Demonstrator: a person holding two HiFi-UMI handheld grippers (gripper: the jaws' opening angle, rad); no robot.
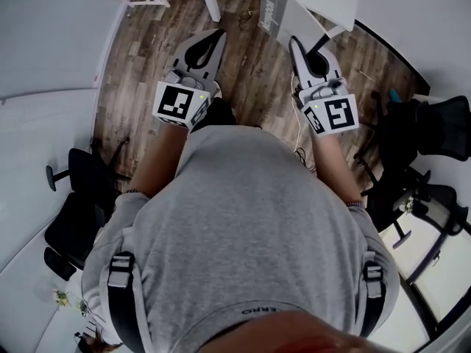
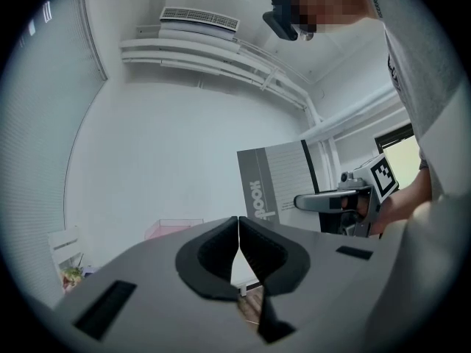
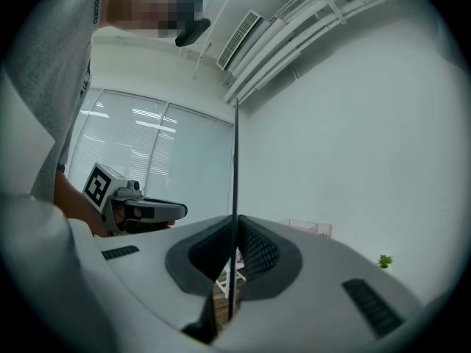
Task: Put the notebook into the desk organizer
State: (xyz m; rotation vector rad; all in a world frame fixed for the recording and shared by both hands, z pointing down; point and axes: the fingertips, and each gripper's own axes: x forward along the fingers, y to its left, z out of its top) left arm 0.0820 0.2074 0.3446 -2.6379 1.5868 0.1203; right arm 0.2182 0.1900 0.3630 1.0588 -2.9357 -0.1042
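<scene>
Carrying: notebook pinched in right gripper, over wood floor, not at organizer yet.
At 10 o'clock in head view, left gripper is closed on nothing, tips touching. The notebook stands upright at 12 o'clock, clear of any desk. At 1 o'clock the right gripper clamps it by one edge; its own view shows it edge-on, a thin line between the jaws. Pink clear box at 7 o'clock in left gripper view, well apart: maybe the organizer, can't confirm. Risks, my read: a single-edge pinch lets the book pivot or slip, or loose pages sag, so a tilted book snags the slot wall. Nothing steadies the free edge.
</scene>
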